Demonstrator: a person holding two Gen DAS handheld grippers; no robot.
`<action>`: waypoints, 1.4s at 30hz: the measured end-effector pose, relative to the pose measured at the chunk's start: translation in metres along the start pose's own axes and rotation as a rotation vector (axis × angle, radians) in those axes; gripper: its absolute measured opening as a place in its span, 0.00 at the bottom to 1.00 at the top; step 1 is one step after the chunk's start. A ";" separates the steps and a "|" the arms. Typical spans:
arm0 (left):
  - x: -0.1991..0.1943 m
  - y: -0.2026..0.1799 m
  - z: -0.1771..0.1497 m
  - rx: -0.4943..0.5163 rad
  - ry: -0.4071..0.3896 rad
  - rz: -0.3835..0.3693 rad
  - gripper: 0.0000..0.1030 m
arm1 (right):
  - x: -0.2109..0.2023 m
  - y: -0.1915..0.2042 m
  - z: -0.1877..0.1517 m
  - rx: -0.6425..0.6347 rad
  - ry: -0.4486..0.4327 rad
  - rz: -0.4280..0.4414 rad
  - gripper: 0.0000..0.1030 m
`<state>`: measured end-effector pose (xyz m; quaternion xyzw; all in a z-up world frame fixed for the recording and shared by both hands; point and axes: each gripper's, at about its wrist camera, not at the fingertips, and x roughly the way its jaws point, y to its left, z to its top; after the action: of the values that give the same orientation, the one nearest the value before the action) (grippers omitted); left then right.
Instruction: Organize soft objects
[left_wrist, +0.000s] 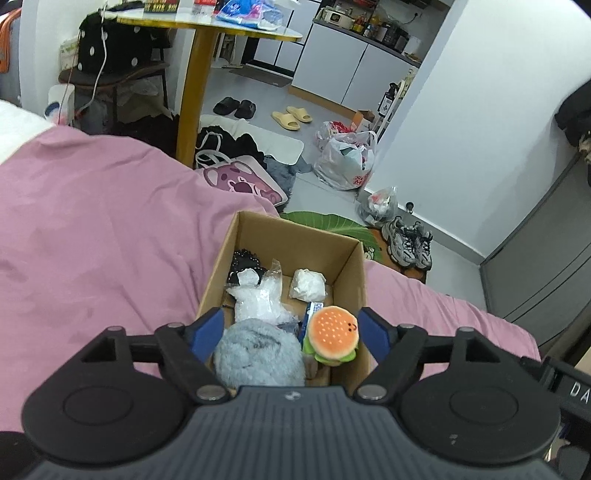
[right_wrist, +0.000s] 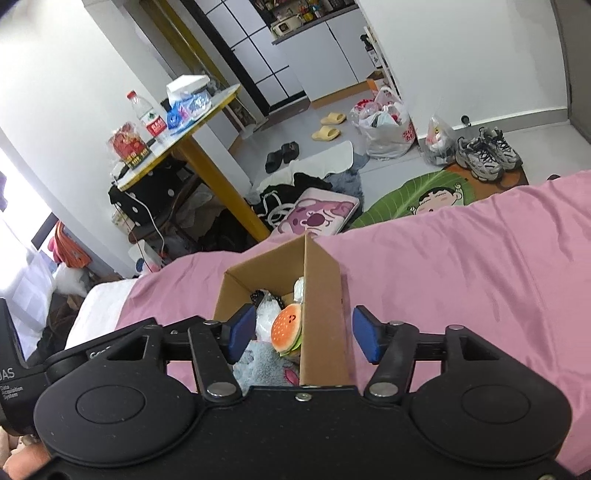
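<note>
An open cardboard box (left_wrist: 349, 273) (right_wrist: 325, 295) stands on the pink bed cover. Inside lie a grey fluffy plush (left_wrist: 258, 350) (right_wrist: 262, 365), a hamburger plush (left_wrist: 334, 334) (right_wrist: 287, 328), clear plastic bags (left_wrist: 258, 302) (right_wrist: 266, 317), a white wad (left_wrist: 308, 284) and a black item (left_wrist: 245, 266). My left gripper (left_wrist: 293, 330) hovers open above the box's near end, its blue pads (left_wrist: 208, 328) apart from the toys. My right gripper (right_wrist: 303, 334) is open too, straddling the box's right wall with nothing pressed between the pads.
The pink cover (left_wrist: 92, 240) (right_wrist: 480, 266) spreads to both sides of the box. Beyond the bed's edge the floor holds a pink cushion (left_wrist: 243, 181), bags (left_wrist: 347, 158), sneakers (left_wrist: 410, 243) and slippers. A yellow-legged table (left_wrist: 199, 74) stands nearby.
</note>
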<state>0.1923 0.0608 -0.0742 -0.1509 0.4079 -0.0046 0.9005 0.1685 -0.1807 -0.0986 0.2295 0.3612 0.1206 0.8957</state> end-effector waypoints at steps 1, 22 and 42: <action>-0.004 -0.003 0.000 0.009 -0.003 0.009 0.81 | -0.004 -0.001 0.001 -0.002 -0.007 0.002 0.65; -0.085 -0.055 -0.017 0.124 -0.065 0.084 1.00 | -0.096 -0.012 0.008 -0.111 -0.119 0.030 1.00; -0.156 -0.069 -0.036 0.241 -0.171 0.072 1.00 | -0.155 -0.008 -0.001 -0.191 -0.173 0.045 1.00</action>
<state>0.0697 0.0055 0.0368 -0.0271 0.3315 -0.0085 0.9430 0.0579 -0.2459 -0.0116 0.1607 0.2644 0.1545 0.9383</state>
